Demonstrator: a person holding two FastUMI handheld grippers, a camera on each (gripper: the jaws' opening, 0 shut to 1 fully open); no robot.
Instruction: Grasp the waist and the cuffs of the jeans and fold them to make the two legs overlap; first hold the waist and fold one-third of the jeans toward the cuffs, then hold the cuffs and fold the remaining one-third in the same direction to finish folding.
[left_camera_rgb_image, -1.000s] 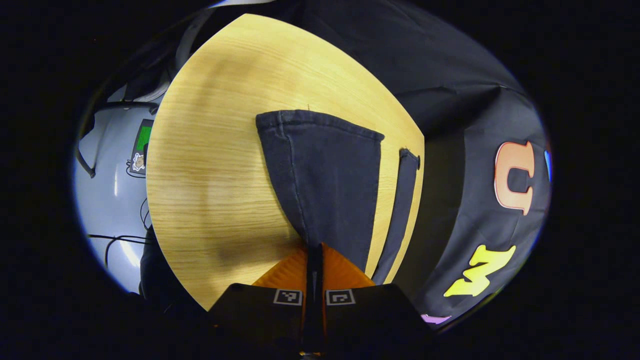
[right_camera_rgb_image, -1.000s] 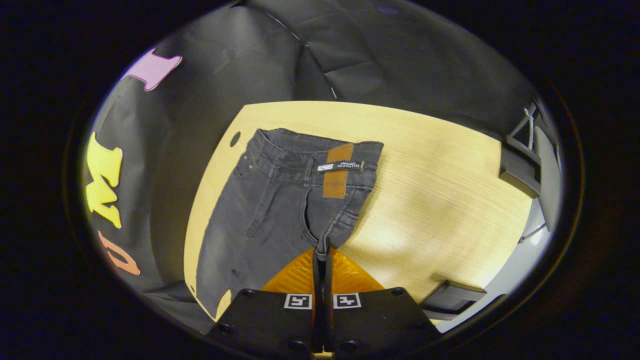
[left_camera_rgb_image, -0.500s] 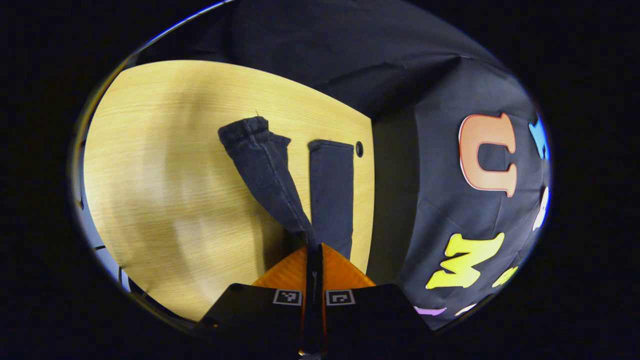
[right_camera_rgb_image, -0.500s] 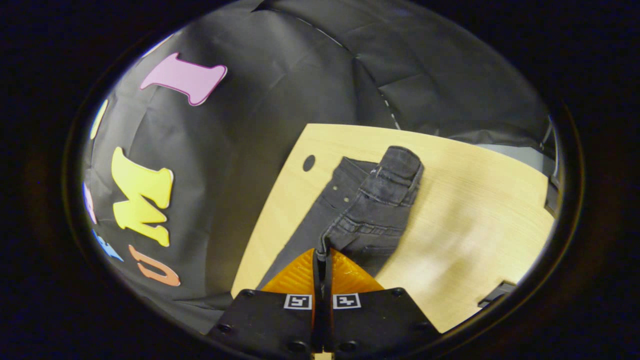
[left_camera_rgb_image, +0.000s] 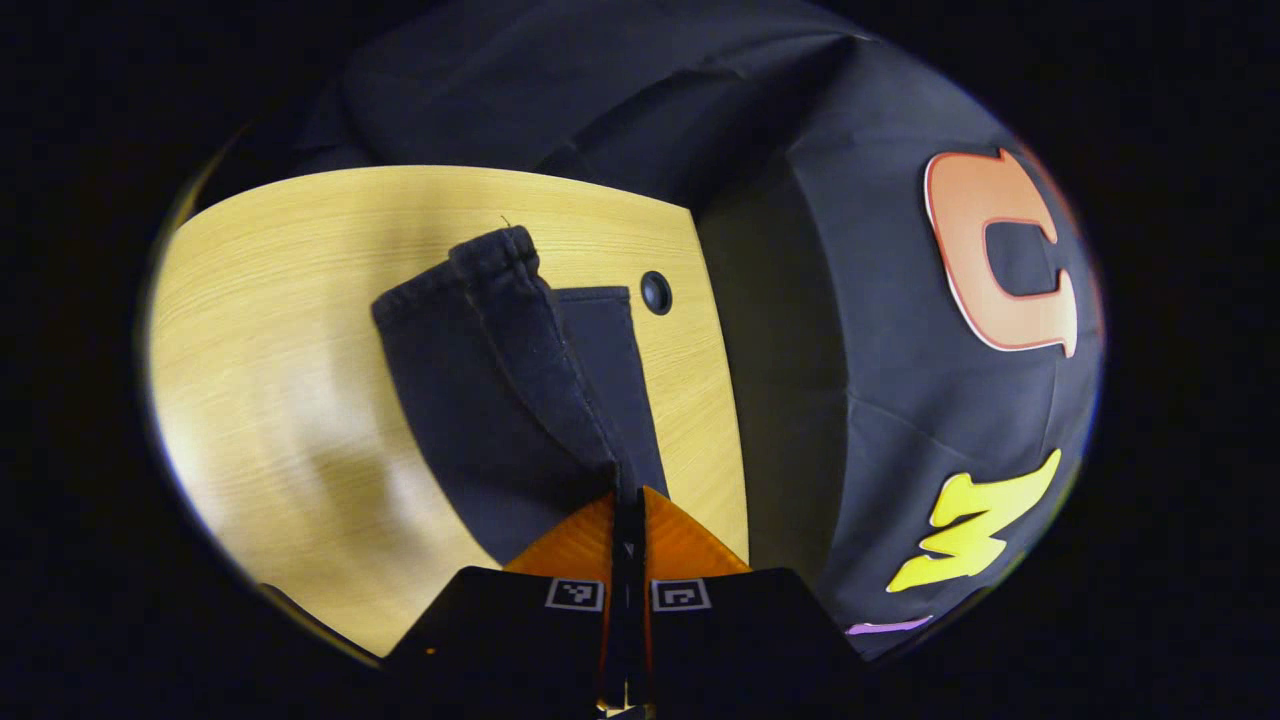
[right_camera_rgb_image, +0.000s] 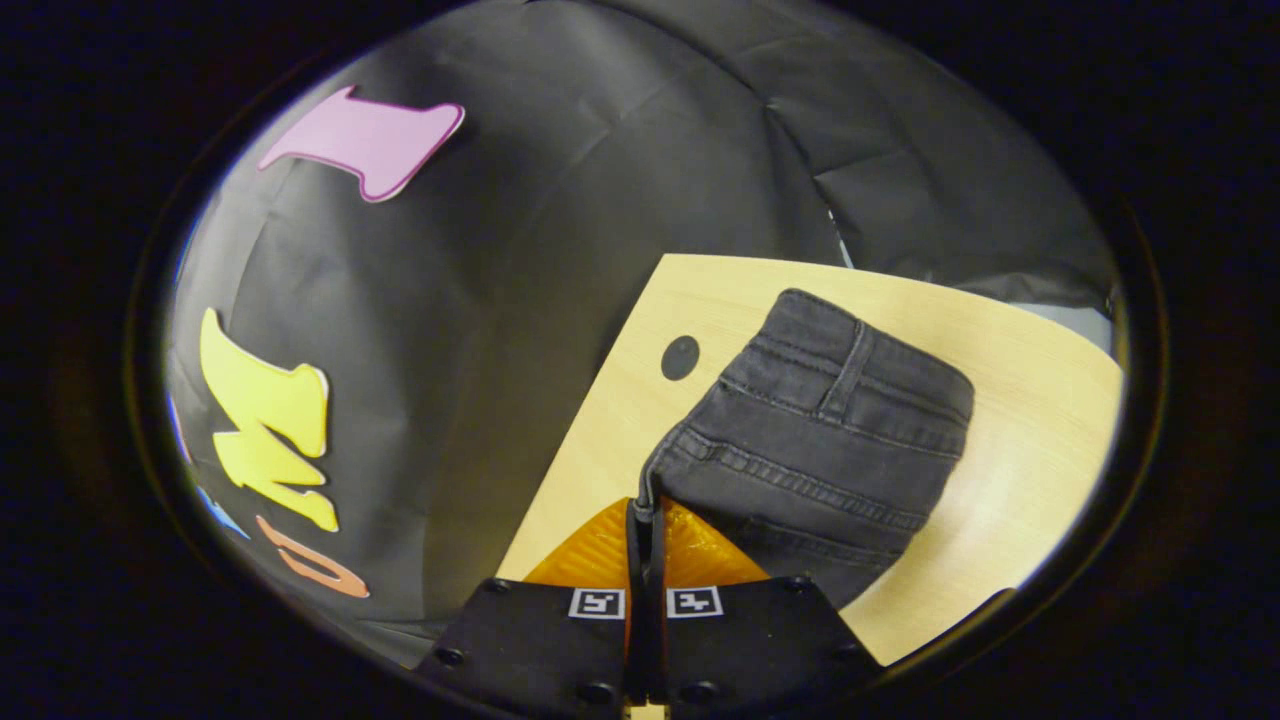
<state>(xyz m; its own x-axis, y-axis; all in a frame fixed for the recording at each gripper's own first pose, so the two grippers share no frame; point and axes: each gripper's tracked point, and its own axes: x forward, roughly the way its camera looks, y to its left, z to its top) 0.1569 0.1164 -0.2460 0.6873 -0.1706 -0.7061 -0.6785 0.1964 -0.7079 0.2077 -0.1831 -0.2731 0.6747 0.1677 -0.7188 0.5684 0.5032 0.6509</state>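
Left gripper view: we count 1 left gripper (left_camera_rgb_image: 628, 500), 1 pair of jeans (left_camera_rgb_image: 480, 400), 1 desk (left_camera_rgb_image: 280, 330) and 1 round hole (left_camera_rgb_image: 656, 292) in the desk.
Left gripper fingers: we see the 2 fingers pressed together on the dark fabric of a leg, pinching it at the bottom middle of the view.
Legs: we count 2 legs; the upper leg (left_camera_rgb_image: 520, 330) rises from the fingers as a lifted ridge, and the lower leg (left_camera_rgb_image: 610, 360) lies flat on the desk beneath and beside it.
Cuffs: we see 2 cuff ends, 1 bunched cuff (left_camera_rgb_image: 495, 255) at the far end of the raised leg and 1 flat cuff edge (left_camera_rgb_image: 592, 294) just beside the hole.
Jeans position: near the desk's right edge in this view, next to the black wall cloth (left_camera_rgb_image: 850, 300).
Right gripper view: we count 1 right gripper (right_camera_rgb_image: 645, 515), 1 waist section (right_camera_rgb_image: 830, 440) of the jeans, 1 belt loop (right_camera_rgb_image: 845, 370) and 1 hole (right_camera_rgb_image: 680, 357).
Right gripper fingers: we see the 2 fingers closed together, pinching the fabric edge by the waist seam.
Waist position: it lies on the desk (right_camera_rgb_image: 1040, 400) as a doubled layer, its waistband (right_camera_rgb_image: 870, 350) at the far end, near the hole but not touching it.
Desk edge: it runs just beside the jeans on the left of this view, with the wall cloth (right_camera_rgb_image: 560, 250) behind.
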